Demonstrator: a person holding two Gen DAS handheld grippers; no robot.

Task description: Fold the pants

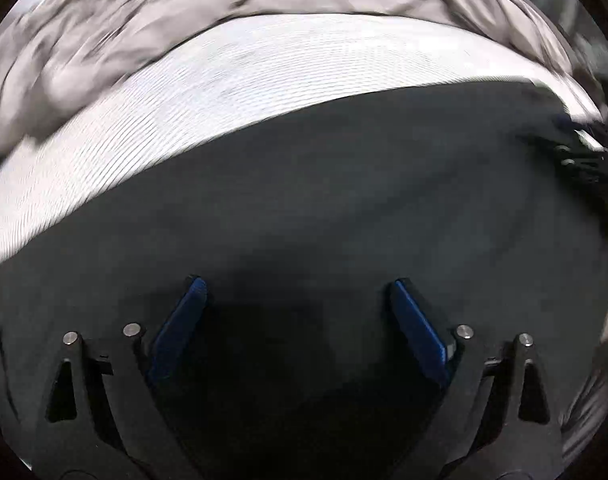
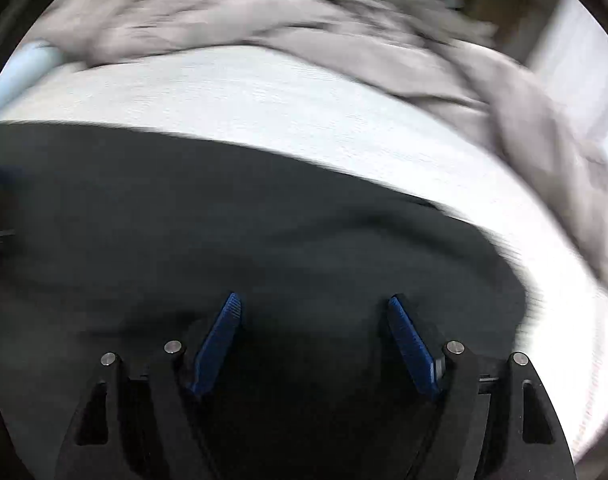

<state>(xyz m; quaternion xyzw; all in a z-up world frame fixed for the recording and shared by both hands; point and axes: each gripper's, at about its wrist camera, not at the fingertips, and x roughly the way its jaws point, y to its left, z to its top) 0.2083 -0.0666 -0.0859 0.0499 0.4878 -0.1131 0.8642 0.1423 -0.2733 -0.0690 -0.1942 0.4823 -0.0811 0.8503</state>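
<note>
Dark grey pants (image 1: 324, 200) lie flat on a white ribbed sheet (image 1: 223, 76) and fill the lower half of both views (image 2: 223, 220). My left gripper (image 1: 297, 284) is open, its blue pads spread wide just above the dark cloth, holding nothing. My right gripper (image 2: 314, 302) is also open and empty over the pants, near their right edge. The other gripper (image 1: 580, 160) shows at the far right of the left wrist view. Both views are motion-blurred.
A crumpled beige-grey blanket (image 1: 183, 12) lies beyond the white sheet (image 2: 304, 96), and shows in the right wrist view (image 2: 344, 28) too. A pale blue item (image 2: 27, 60) sits at the sheet's left edge.
</note>
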